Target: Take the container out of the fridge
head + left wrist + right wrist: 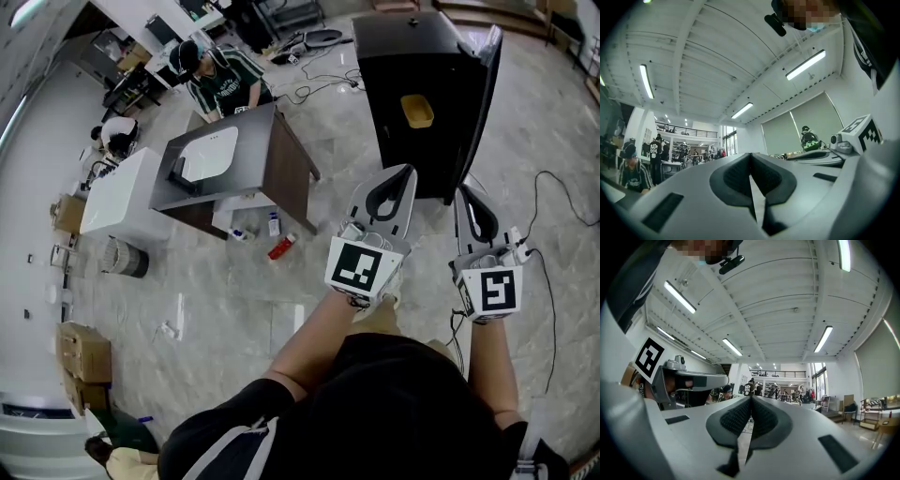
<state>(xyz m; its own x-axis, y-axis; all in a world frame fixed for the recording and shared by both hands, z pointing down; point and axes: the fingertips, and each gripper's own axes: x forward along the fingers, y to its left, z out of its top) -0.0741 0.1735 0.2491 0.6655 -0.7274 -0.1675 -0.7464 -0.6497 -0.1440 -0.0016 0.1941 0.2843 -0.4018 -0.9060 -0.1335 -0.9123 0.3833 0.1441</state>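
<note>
A black fridge (412,112) stands on the floor ahead of me in the head view, its door (486,89) swung open at the right. A yellow container (417,111) shows against the fridge's dark body; I cannot tell whether it sits inside or on top. My left gripper (407,172) is shut and empty, held just short of the fridge's near edge. My right gripper (466,193) is shut too, below the door. Both gripper views look up at the ceiling, with the left gripper (750,163) and the right gripper (750,405) showing their pads pressed together on nothing.
A grey cabinet (281,159) with a white inset top stands to the left, a person in a green shirt (223,84) behind it. Small bottles (274,225) and a red item (281,247) lie on the floor. A cable (551,244) runs at the right; cardboard boxes (80,354) far left.
</note>
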